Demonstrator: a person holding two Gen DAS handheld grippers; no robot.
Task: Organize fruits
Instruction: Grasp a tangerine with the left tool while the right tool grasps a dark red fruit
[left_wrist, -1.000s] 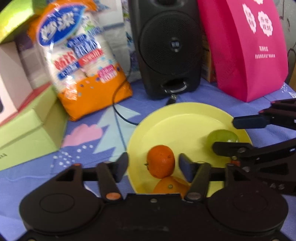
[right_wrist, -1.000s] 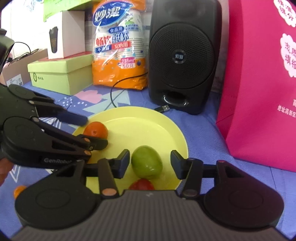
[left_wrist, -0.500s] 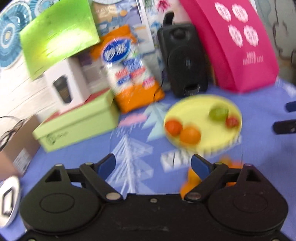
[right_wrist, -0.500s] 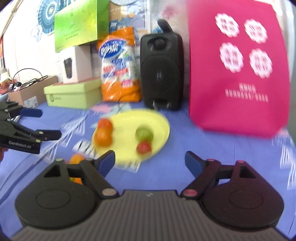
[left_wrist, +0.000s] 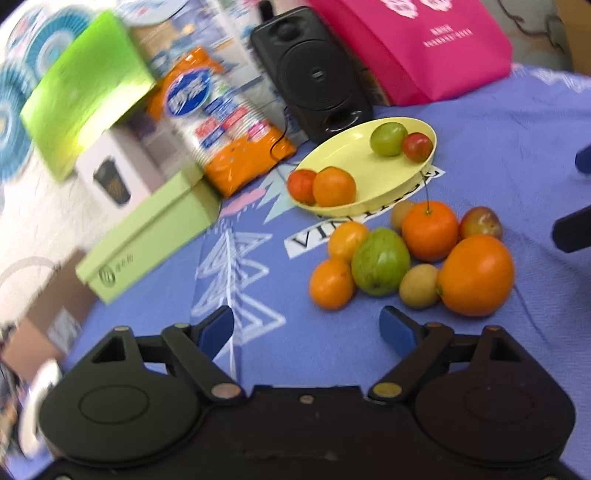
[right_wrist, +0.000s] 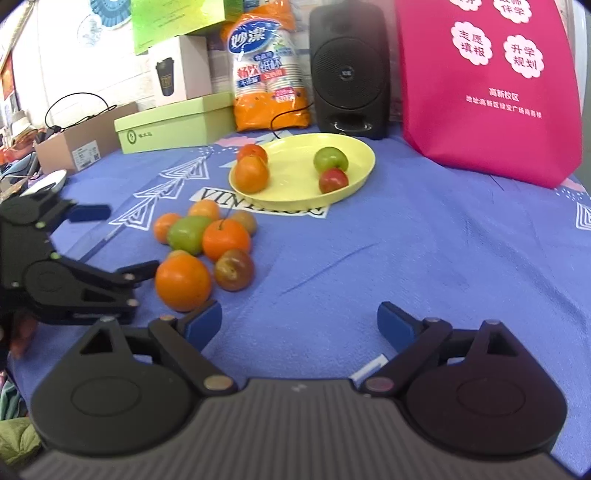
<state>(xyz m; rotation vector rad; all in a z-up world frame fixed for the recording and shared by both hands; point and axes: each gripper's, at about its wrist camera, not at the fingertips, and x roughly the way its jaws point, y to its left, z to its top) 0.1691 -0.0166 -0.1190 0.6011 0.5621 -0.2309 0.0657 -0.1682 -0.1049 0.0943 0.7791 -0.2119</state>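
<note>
A yellow plate (left_wrist: 354, 155) (right_wrist: 354, 151) holds two orange fruits (left_wrist: 333, 185), a green fruit (left_wrist: 388, 138) (right_wrist: 330, 158) and a small red fruit (left_wrist: 417, 146) (right_wrist: 333, 180). In front of it a pile of loose fruit lies on the blue cloth: a big orange (left_wrist: 476, 275) (right_wrist: 182, 282), a stemmed orange (left_wrist: 429, 229) (right_wrist: 225, 238), a green mango-like fruit (left_wrist: 380, 261) (right_wrist: 188, 230), a reddish plum (right_wrist: 234, 269) and several small ones. My left gripper (left_wrist: 306, 328) is open and empty, near the pile. My right gripper (right_wrist: 299, 321) is open and empty, right of the pile.
A black speaker (right_wrist: 349, 70), a pink bag (right_wrist: 487, 85), an orange pack of paper cups (right_wrist: 266, 70) and a green box (right_wrist: 173, 123) stand along the back. A cardboard box (right_wrist: 74, 144) sits at the left. The left gripper shows in the right wrist view (right_wrist: 55, 269).
Both grippers have pulled back from the plate and opened wide, leaving the orange and green fruits on it. The loose pile has come into view.
</note>
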